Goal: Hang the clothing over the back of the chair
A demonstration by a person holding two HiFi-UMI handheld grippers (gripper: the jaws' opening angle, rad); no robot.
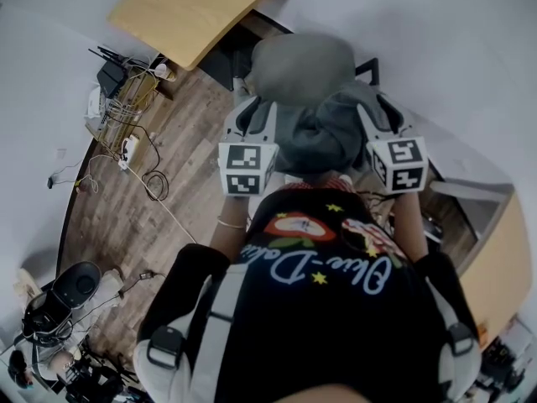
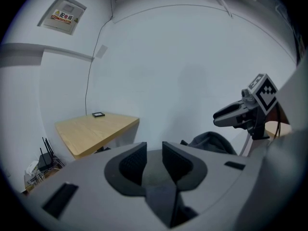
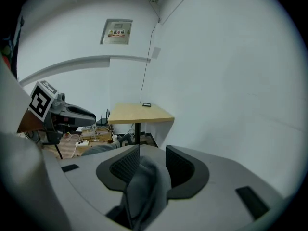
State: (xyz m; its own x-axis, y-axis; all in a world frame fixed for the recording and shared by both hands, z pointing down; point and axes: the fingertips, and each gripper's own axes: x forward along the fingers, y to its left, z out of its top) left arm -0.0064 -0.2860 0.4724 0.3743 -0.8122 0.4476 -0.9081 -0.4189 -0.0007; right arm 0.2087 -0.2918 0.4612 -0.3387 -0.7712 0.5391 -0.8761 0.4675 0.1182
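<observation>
The head view alone gives the layout. The grey clothing (image 1: 312, 116) is heaped over the top of the chair (image 1: 370, 69), at twelve o'clock from the person's chest. The left gripper (image 1: 254, 112) is at the heap's ten o'clock edge and the right gripper (image 1: 375, 109) at its two o'clock edge. Only the gripper views show the grips. In the left gripper view the jaws stand narrow, pinching a fold of the cloth. In the right gripper view the jaws stand wide, with a bunch of cloth lying loose between them and leaning on the nine o'clock pad. Both gripper views also show a wall notice (image 2: 62, 16) at eleven o'clock and a small dark slab (image 2: 98, 114) on the wooden table (image 2: 94, 131). The head view adds cables (image 1: 134, 141) on the floor (image 1: 180, 141) at nine o'clock. It also shows a round dark object (image 1: 74, 285) at eight o'clock, and I cannot tell whether that is a container.
</observation>
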